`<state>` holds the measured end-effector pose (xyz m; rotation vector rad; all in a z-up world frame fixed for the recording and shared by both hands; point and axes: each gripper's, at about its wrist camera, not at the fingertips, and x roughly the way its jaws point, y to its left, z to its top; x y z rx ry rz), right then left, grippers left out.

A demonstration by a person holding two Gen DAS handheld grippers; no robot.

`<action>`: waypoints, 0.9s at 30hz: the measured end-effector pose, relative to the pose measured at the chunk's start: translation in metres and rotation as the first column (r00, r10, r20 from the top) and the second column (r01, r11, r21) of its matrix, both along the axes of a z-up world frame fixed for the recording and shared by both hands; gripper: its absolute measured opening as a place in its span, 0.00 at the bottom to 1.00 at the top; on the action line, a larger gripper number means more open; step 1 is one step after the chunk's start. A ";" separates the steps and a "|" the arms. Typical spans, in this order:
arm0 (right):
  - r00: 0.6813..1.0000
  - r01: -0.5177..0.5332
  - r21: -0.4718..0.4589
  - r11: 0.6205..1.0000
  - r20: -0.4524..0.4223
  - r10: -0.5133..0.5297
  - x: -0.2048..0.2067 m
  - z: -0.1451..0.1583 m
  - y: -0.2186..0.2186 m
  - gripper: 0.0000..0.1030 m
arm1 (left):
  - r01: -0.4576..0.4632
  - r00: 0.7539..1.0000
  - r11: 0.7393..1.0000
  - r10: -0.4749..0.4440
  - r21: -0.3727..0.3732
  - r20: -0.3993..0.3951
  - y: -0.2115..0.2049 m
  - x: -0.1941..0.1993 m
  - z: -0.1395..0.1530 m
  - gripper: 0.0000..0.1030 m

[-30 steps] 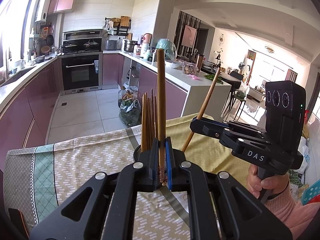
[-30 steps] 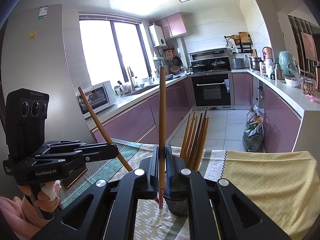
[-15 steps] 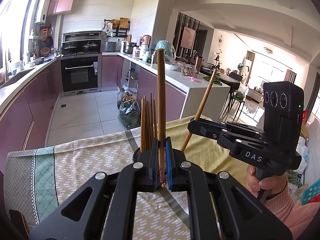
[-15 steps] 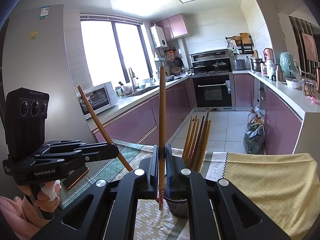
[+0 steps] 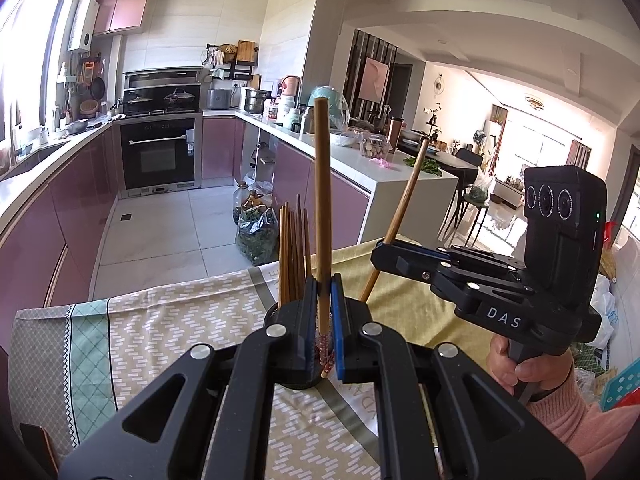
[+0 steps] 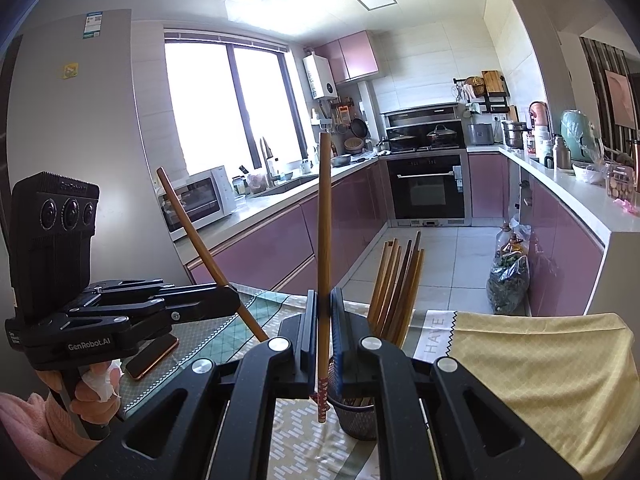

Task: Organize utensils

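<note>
My left gripper (image 5: 322, 286) is shut on an upright brown chopstick (image 5: 322, 200) with a patterned red tip at its lower end. Just behind it a dark mesh cup (image 5: 274, 314) holds several more chopsticks (image 5: 294, 248). My right gripper (image 6: 322, 300) is shut on a second chopstick (image 6: 324, 220), also upright, directly over the cup (image 6: 356, 416). From the left wrist view the right gripper (image 5: 378, 250) hangs to the right with its chopstick (image 5: 404, 208) leaning. From the right wrist view the left gripper (image 6: 234, 300) is at the left, its chopstick (image 6: 192, 228) slanting.
The table carries a patterned cloth, green and beige (image 5: 168, 332) with a yellow part (image 6: 540, 360). A phone (image 6: 154, 356) lies on it under the left gripper. Hands in pink sleeves (image 5: 580, 420) hold both handles. Purple kitchen cabinets and an oven stand behind.
</note>
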<state>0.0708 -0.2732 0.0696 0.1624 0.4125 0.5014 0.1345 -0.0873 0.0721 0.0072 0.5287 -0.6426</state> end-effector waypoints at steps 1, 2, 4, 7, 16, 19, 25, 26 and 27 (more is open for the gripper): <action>1.000 0.000 0.001 1.000 0.001 0.000 0.000 0.000 0.000 0.06 | 0.001 1.000 1.000 -0.001 -0.001 0.002 0.000 -0.001 0.001 0.07; 1.000 0.000 0.001 1.000 0.002 0.000 0.000 0.000 0.000 0.06 | 0.002 1.000 1.000 -0.002 -0.001 0.004 0.000 -0.001 0.001 0.07; 1.000 0.000 0.003 1.000 0.005 0.000 0.000 0.000 -0.002 0.06 | 0.001 1.000 1.000 -0.001 -0.002 0.005 -0.001 0.000 0.001 0.07; 1.000 0.001 0.004 1.000 0.008 -0.001 0.000 0.001 -0.002 0.06 | 0.000 1.000 1.000 0.000 -0.001 0.006 0.000 0.000 0.001 0.07; 1.000 0.004 0.002 1.000 0.013 -0.004 0.000 0.001 -0.002 0.06 | -0.004 1.000 1.000 0.004 -0.005 0.019 -0.001 0.001 0.005 0.07; 1.000 0.006 0.001 1.000 0.015 -0.006 0.000 0.002 -0.002 0.05 | -0.008 1.000 1.000 0.008 -0.006 0.021 -0.001 0.003 0.005 0.07; 1.000 0.008 0.002 1.000 0.017 -0.008 0.001 0.003 -0.001 0.06 | -0.011 1.000 1.000 0.011 -0.005 0.023 -0.003 0.005 0.003 0.07; 1.000 0.009 0.002 1.000 0.018 -0.009 0.002 0.004 -0.001 0.05 | -0.011 1.000 1.000 0.011 -0.005 0.023 -0.003 0.006 0.003 0.07; 1.000 0.009 0.003 1.000 0.017 -0.009 0.002 0.004 -0.001 0.06 | -0.011 1.000 1.000 0.011 -0.005 0.024 -0.003 0.006 0.003 0.07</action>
